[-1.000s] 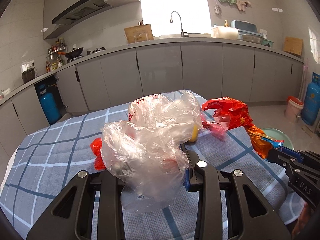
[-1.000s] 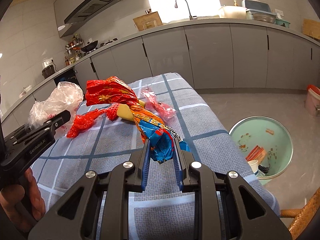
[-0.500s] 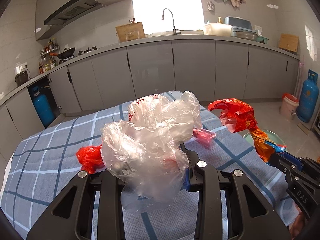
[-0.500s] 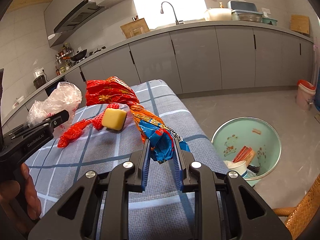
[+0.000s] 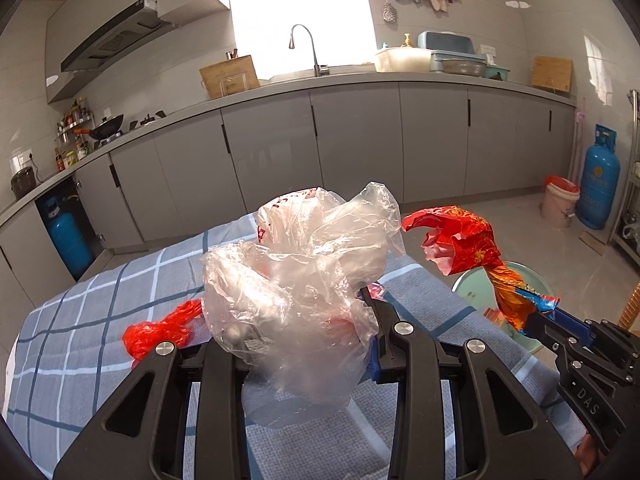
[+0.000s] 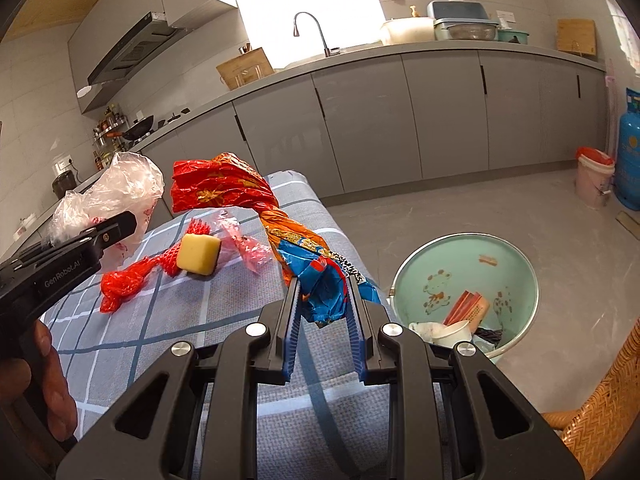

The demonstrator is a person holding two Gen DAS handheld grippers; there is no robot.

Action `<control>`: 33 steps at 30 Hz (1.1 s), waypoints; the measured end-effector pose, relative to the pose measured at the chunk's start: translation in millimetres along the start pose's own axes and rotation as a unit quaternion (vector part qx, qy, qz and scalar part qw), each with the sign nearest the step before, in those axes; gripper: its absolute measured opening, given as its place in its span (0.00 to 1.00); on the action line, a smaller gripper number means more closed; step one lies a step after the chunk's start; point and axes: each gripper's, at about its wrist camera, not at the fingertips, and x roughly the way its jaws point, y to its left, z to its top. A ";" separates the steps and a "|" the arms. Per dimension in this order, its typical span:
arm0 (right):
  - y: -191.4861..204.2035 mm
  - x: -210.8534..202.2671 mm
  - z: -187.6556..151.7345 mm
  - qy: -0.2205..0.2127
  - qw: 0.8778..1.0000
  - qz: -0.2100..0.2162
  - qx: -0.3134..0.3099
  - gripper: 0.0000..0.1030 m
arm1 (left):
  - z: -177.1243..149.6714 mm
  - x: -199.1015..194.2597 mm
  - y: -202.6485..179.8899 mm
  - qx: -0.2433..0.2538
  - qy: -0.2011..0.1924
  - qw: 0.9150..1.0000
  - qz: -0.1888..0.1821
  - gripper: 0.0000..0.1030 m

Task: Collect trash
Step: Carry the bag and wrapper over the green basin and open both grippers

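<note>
**A:** What is each gripper holding?

**B:** The left gripper (image 5: 304, 344) has its fingers closed on a crumpled clear plastic bag (image 5: 304, 264), lifted above the tabletop (image 5: 80, 320), which wears a blue checked cloth. The right gripper (image 6: 322, 312) has its fingers clamped on the blue end of a twisted red and orange snack wrapper (image 6: 248, 196); the rest of the wrapper rises up and to the left.

**A:** What else lies around them?

**B:** In the right wrist view, three pieces sit on the cloth on the far left: a red net bag (image 6: 128, 280), a yellow sponge block (image 6: 199, 255) touching it, and a small pink wrapper (image 6: 244, 242) just beside the block. On the floor to the right, past the tabletop's edge, stands one pale green basin (image 6: 516, 256) with a paper cup and some packaging inside. A wicker chair corner (image 6: 600, 420) shows at the near right.

**A:** Does the left wrist view differ?

**B:** Yes. The clear bag fills its middle and hides the sponge block; only the net bag and a scrap of the pink wrapper peek out around it. It shows two blue gas cylinders, one (image 5: 66, 236) under the kitchen counter on the left and one (image 5: 600, 180) at the far right beside a white bucket (image 5: 560, 200). A person's hand (image 6: 32, 380) on the left gripper's handle appears only in the right view.
</note>
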 end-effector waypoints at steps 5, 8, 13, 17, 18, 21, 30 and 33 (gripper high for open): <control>-10.5 -2.2 0.9 -0.003 1.000 -0.006 0.009 0.22 | 5.1 2.8 -9.4 0.009 -0.003 1.000 -0.007 0.33; -17.2 -3.5 0.6 -0.005 1.000 -0.010 0.016 0.22 | 6.9 4.9 -15.5 0.013 -0.003 1.000 -0.010 0.33; -26.0 -6.9 1.3 -0.009 0.999 -0.017 0.026 0.22 | 7.7 6.7 -28.8 0.027 -0.004 0.999 -0.017 0.33; -35.4 -9.7 2.6 -0.012 0.999 -0.024 0.033 0.23 | 8.4 9.4 -40.7 0.038 -0.002 0.999 -0.025 0.33; -39.1 -10.5 2.9 -0.012 0.999 -0.027 0.036 0.23 | 9.2 10.2 -44.4 0.041 -0.002 0.999 -0.027 0.33; -46.9 -12.0 3.6 -0.014 0.998 -0.034 0.041 0.23 | 9.8 11.7 -55.9 0.050 -0.002 0.998 -0.036 0.33; -73.2 -12.8 7.9 -0.018 0.996 -0.059 0.058 0.23 | 12.9 16.6 -91.3 0.080 -0.008 0.995 -0.065 0.33; -84.0 -12.1 8.9 -0.018 0.995 -0.068 0.065 0.23 | 12.6 20.3 -101.1 0.088 -0.007 0.993 -0.074 0.33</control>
